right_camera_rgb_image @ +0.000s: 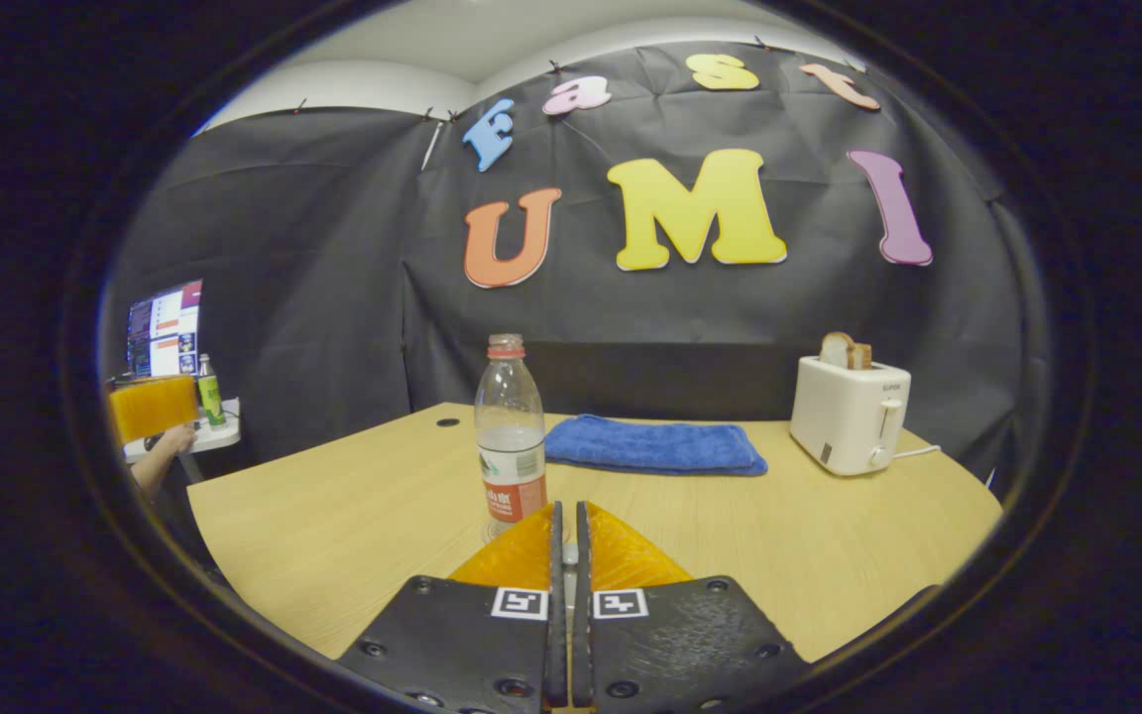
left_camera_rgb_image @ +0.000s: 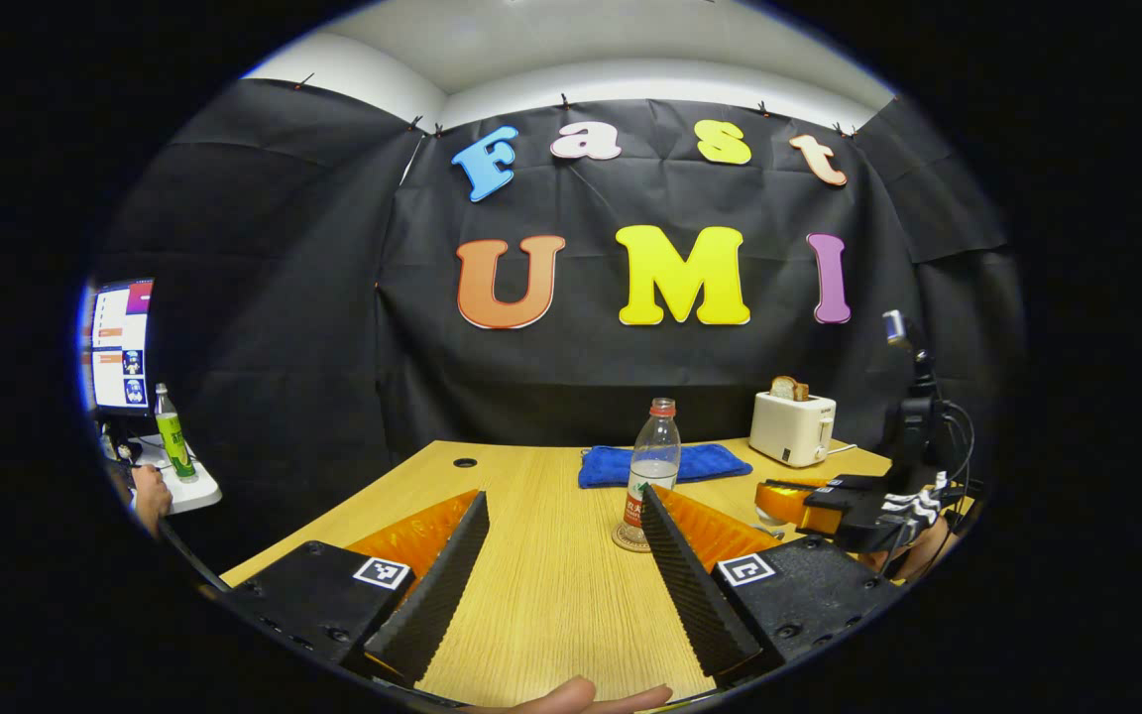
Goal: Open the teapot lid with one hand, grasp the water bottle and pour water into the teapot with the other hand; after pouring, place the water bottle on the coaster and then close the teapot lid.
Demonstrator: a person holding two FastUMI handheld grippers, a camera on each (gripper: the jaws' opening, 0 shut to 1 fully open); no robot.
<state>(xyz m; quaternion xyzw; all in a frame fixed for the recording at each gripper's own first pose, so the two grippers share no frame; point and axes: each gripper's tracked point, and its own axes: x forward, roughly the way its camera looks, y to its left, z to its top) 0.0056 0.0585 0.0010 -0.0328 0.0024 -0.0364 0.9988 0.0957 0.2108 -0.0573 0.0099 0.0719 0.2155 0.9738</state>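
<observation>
Water bottle [left_camera_rgb_image: 652, 466] stands upright on a round coaster [left_camera_rgb_image: 628, 539] near the middle of the wooden table [left_camera_rgb_image: 551, 585], its red cap on and water filling roughly the lower half. In the left gripper view the left gripper [left_camera_rgb_image: 563, 537] hovers low over the table with its fingers [left_camera_rgb_image: 442, 585] spread wide apart and nothing between them; the bottle sits just beyond the tip of the finger on the right side of that view. A fingertip of the person's hand [left_camera_rgb_image: 581, 697] shows at the bottom edge.

In the right gripper view the right gripper [right_camera_rgb_image: 567, 540] has its fingers [right_camera_rgb_image: 555, 595] pressed nearly together, only a thin slit between them; I cannot tell whether anything is pinched there. The water bottle [right_camera_rgb_image: 510, 441] stands just ahead of and slightly left of the tips. From the left gripper view the right gripper [left_camera_rgb_image: 829, 501] appears off at the right side, beside something clear and glassy that is too hidden to identify.

A folded blue towel [right_camera_rgb_image: 652, 446] lies behind the bottle toward the back of the table. A white toaster [right_camera_rgb_image: 851, 412] with bread sticking out stands at the back right corner. Off to the left, a monitor [right_camera_rgb_image: 167, 327] and a green bottle [right_camera_rgb_image: 209, 392] sit on a small side shelf, with another person's hand [left_camera_rgb_image: 147, 496] near it.
</observation>
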